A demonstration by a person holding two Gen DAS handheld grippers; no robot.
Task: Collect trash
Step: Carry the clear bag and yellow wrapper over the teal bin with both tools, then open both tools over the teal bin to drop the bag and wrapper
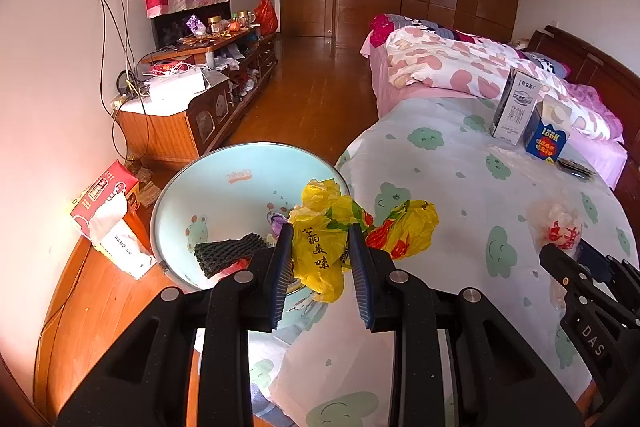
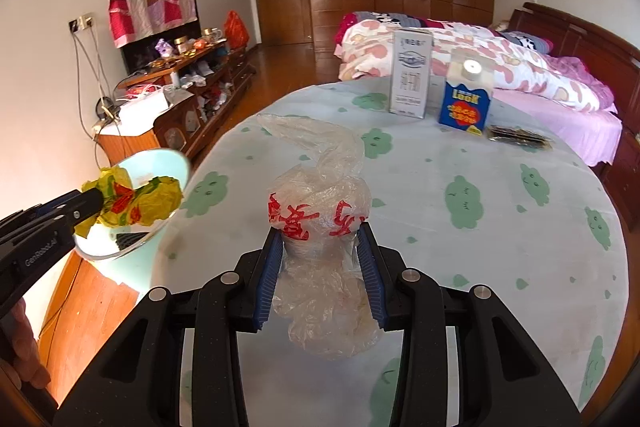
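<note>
Left wrist view, left tongs pinching yellow bag over bin rim, right tongs pinching clear bag

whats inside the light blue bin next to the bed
In the light blue bin a black foam net sleeve lies over something red, with a purple scrap beside it. The yellow bag in the left gripper covers the rest.

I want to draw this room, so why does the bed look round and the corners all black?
Left wrist view: the fisheye lens bends the bed into a curve and leaves black corners; the wall at left glows with warm glare. Right wrist view: the same bending; the clear bag in the right hand-held gripper looks sharp, with bright light beside the bin.
</note>
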